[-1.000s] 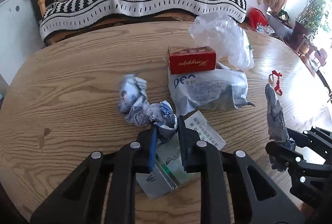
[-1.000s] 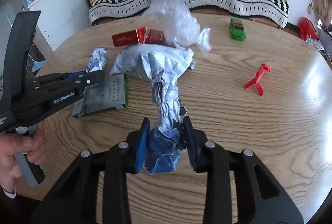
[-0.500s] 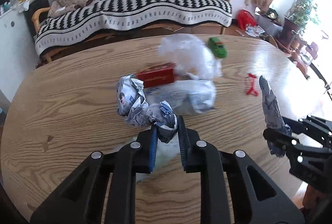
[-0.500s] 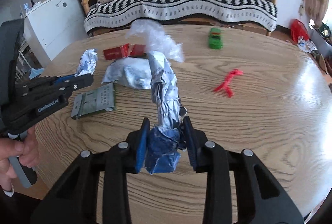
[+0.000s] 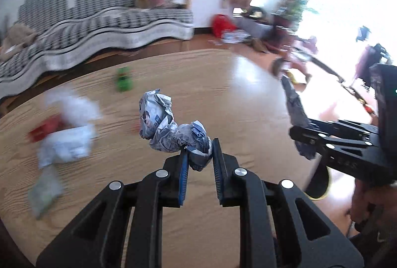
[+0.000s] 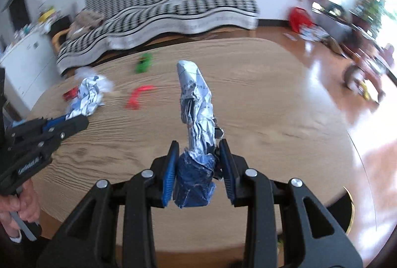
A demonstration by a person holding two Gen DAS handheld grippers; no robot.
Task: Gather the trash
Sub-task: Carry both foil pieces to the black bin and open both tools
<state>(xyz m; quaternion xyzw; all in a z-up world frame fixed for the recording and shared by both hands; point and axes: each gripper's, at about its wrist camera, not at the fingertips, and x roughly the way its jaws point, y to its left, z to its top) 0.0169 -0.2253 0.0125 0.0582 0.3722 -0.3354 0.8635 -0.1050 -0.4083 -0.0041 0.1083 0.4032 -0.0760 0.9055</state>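
Item: crumpled wrapper [image 5: 171, 129], light, soft, springy; left gripper [image 5: 198, 156] is pinching it at its lower knot, clear of the counter [image 5: 124, 193]. Item: twisted foil pack [image 6: 196, 104], light, crinkly, probably slippery; right gripper [image 6: 197, 163] is clamping its dark blue base, the rest standing upright above the counter. Handling: both are likely crushing easily, so a hold on the bunched ends is suiting them best.

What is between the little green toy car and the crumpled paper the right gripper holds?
Only bare wooden table, the right wrist view shows, between green toy car and crumpled printed paper.
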